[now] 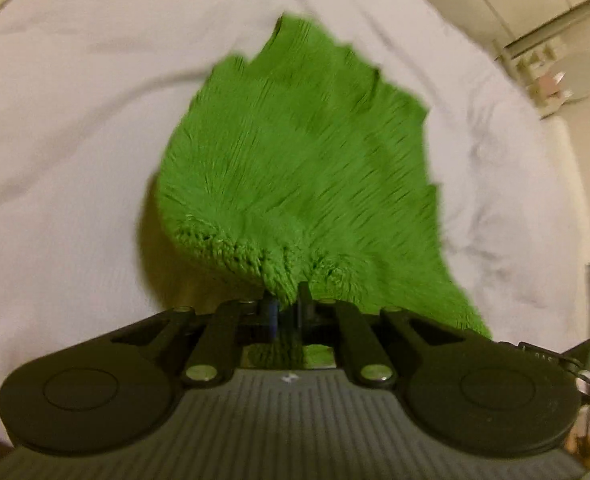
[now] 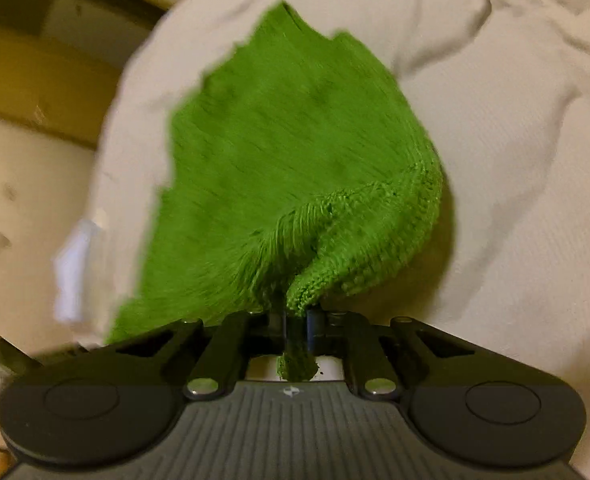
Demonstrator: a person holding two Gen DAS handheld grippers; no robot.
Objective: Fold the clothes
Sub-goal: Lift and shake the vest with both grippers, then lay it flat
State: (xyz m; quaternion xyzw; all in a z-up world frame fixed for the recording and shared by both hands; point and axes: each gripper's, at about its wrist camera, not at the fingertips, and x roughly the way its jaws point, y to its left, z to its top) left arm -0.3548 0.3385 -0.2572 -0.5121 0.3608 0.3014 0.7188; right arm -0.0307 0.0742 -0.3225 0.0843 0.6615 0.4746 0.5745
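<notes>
A green knitted garment (image 1: 295,152) lies stretched over a white bed sheet (image 1: 75,140), blurred by motion. My left gripper (image 1: 286,304) is shut on its ribbed near edge, with green knit pinched between the black fingers and showing behind them. In the right wrist view the same green garment (image 2: 287,140) fans away from my right gripper (image 2: 296,318), which is shut on a folded corner of the ribbed hem; a tuft of knit pokes out behind the jaws. The far end of the garment rests on the sheet.
The white sheet (image 2: 495,160) is creased and rumpled around the garment. A bed edge and pale floor (image 2: 23,184) show at the left of the right wrist view. A small round table (image 1: 575,76) stands beyond the bed at the far right.
</notes>
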